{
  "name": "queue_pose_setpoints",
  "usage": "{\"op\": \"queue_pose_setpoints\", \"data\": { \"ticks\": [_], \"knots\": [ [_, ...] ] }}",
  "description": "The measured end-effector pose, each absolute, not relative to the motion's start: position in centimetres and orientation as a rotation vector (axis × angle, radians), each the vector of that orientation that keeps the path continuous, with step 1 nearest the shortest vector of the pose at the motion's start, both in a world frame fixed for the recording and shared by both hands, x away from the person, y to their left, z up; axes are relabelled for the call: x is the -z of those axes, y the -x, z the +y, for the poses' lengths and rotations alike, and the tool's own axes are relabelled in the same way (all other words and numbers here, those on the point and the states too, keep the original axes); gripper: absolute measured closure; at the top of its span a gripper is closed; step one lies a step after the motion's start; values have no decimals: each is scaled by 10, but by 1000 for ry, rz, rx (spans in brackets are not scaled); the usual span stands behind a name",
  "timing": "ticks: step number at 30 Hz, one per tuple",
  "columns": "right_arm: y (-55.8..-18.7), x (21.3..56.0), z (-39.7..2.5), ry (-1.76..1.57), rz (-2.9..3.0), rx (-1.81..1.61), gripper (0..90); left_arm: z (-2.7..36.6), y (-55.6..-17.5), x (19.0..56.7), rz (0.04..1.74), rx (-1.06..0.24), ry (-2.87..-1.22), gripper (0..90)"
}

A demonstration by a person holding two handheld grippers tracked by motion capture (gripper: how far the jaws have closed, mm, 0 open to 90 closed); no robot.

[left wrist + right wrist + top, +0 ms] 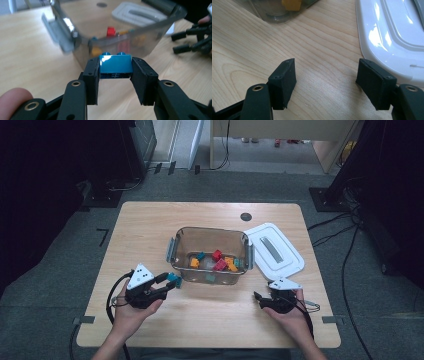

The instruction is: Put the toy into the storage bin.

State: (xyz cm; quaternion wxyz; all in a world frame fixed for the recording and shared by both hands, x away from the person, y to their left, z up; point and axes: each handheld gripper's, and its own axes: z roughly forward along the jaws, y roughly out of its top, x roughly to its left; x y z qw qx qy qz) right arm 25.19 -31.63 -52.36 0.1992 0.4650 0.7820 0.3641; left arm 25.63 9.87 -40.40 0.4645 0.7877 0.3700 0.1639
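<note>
A clear plastic bin (210,271) sits mid-table with several red, orange and teal bricks inside. My left gripper (173,281) is shut on a teal brick (115,65), held just outside the bin's (75,53) front left corner, studs up. My right gripper (257,297) rests open over bare wood (324,62) at the bin's front right, with nothing between its jaws. In the right gripper view the bin corner (274,12) with an orange brick (291,4) lies ahead to the left.
The bin's white lid (274,248) lies flat to the right of the bin, close beside my right gripper; its edge (387,45) shows in the right gripper view. A dark round grommet (245,216) sits at the table's back. Cables trail on the floor.
</note>
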Motion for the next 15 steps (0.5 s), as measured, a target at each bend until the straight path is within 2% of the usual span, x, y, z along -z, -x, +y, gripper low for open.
{"op": "queue_pose_setpoints", "data": {
  "ticks": [6,15],
  "knots": [
    [-252,524,-316,-1302,2186,-1017,316,77,-281,383,864,-393,-1935,602],
    [-252,524,-316,-1299,2184,-1019,317,50,-330,383,904,-363,-1978,602]
  ]
}}
